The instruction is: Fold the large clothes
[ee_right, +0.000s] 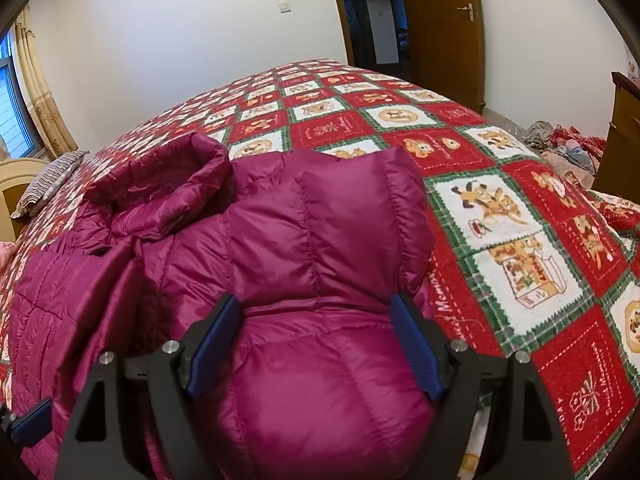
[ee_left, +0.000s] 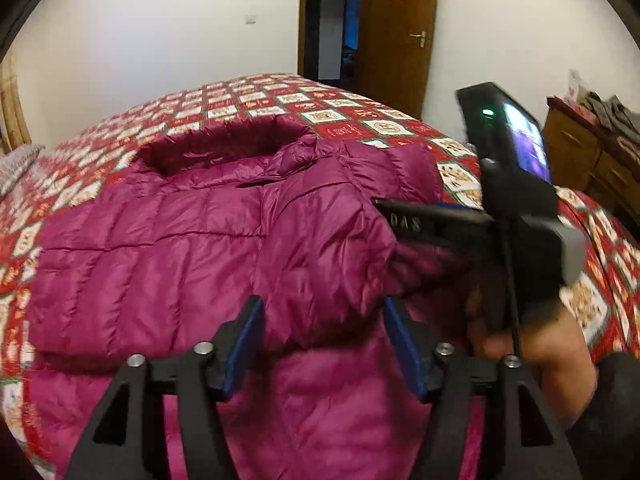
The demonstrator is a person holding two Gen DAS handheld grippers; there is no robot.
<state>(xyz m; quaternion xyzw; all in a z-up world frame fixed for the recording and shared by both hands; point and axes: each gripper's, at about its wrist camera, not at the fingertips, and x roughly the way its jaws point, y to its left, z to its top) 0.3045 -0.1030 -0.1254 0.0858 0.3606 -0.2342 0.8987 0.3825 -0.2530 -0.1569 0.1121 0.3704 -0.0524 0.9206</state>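
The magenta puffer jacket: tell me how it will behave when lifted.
The magenta puffer jacket will probably flop and drape, since it already lies in soft folds. Its shiny fabric may slip between the fingers. The puffy quilting suggests it is light yet springy, so folds may reopen.

left wrist view: looks forward and down along the left gripper (ee_left: 322, 344), close over the magenta jacket (ee_left: 168, 248) on the bed.
right wrist view: faces the same way, low and closer on a sleeve.
shared: jacket, quilt (ee_right: 520, 208), door (ee_left: 396, 36).
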